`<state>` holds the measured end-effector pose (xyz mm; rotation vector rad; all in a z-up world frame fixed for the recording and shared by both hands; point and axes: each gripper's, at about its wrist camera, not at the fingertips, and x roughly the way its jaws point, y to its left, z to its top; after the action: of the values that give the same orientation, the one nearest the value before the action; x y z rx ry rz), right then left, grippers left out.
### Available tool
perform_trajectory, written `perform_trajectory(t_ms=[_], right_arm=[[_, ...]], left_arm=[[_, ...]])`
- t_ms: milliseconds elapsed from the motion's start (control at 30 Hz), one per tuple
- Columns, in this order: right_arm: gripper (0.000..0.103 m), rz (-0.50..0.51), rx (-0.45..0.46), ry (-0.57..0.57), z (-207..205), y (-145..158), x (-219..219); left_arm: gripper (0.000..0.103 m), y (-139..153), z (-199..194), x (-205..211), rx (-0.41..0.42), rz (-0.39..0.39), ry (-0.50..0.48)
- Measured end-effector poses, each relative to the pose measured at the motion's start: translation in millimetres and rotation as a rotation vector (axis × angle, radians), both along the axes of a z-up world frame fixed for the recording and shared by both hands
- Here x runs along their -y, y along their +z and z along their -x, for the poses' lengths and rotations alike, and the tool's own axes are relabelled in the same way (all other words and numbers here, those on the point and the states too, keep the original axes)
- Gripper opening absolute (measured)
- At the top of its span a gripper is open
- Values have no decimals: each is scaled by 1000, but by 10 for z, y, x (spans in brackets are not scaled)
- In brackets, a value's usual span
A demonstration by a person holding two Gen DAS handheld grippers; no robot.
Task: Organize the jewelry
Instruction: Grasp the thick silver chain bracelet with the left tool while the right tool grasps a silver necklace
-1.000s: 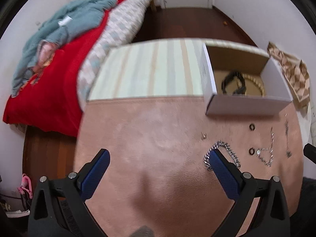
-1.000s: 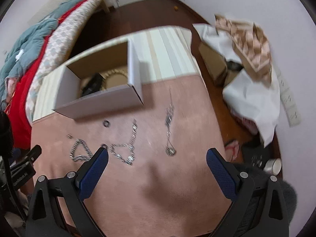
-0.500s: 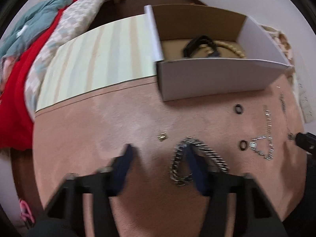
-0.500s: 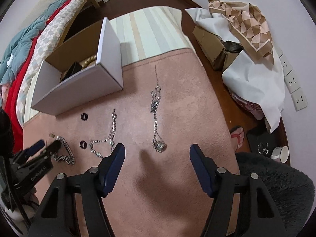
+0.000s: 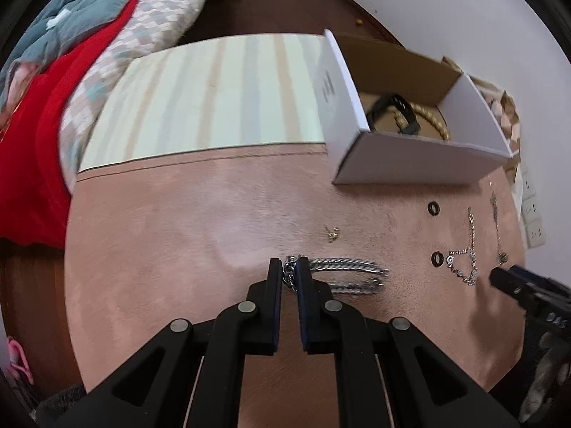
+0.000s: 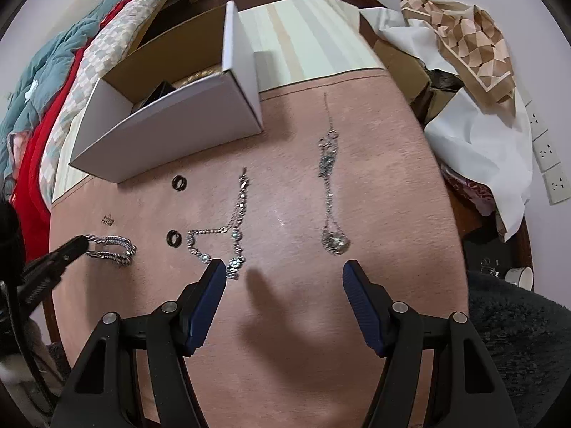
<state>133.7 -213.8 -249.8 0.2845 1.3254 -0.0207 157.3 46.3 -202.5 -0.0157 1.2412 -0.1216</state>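
Observation:
My left gripper (image 5: pixel 289 267) is shut on one end of a thick silver chain (image 5: pixel 349 274) that lies on the pink cloth; the chain also shows in the right wrist view (image 6: pixel 112 246). My right gripper (image 6: pixel 283 273) is open and empty above the cloth, between a jewelled silver necklace (image 6: pixel 232 235) and a long pendant chain (image 6: pixel 330 192). Two black rings (image 6: pixel 178 182) (image 6: pixel 173 238) and a small gold earring (image 5: pixel 332 233) lie nearby. An open white box (image 5: pixel 410 157) holds a black band (image 5: pixel 389 107) and a gold bangle (image 5: pixel 433 121).
The pink cloth (image 5: pixel 178 249) covers a table with a striped runner (image 5: pixel 221 100) behind. A bed with red and teal bedding (image 5: pixel 53 53) is on the left. Cardboard, white paper and patterned cloth (image 6: pixel 464 35) are piled on the right. A white cup (image 6: pixel 519 276) sits on the floor.
My left gripper has closed from wide open onto the end of the thick chain. My right gripper has narrowed its opening and moved closer to the necklaces.

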Motion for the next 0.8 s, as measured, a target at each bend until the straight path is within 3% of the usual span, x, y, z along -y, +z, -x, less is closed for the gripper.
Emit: perform_trajectory(t_ms=[267,400,433,500,633,800], right_arm=[[68,44,26,58,-66,-92,-257],[39,193,54,132,-79,-87,-458],[23,216,69,152,-69,-84,-504],[5,235,90,184,-36,-71,-568],[0,187,80,143,-25,-40,-468],[0,124,142,90,17,266,-266]], left_arm=[[6,228,90,45,40,22,-14],[6,293,8,11,54,31,-25],[6,313,8,16,57,33,-28],[6,363,12,30,65,38,-33],[6,462,6,45,83,46,-43],[5,650,2,65,113,61,-55]])
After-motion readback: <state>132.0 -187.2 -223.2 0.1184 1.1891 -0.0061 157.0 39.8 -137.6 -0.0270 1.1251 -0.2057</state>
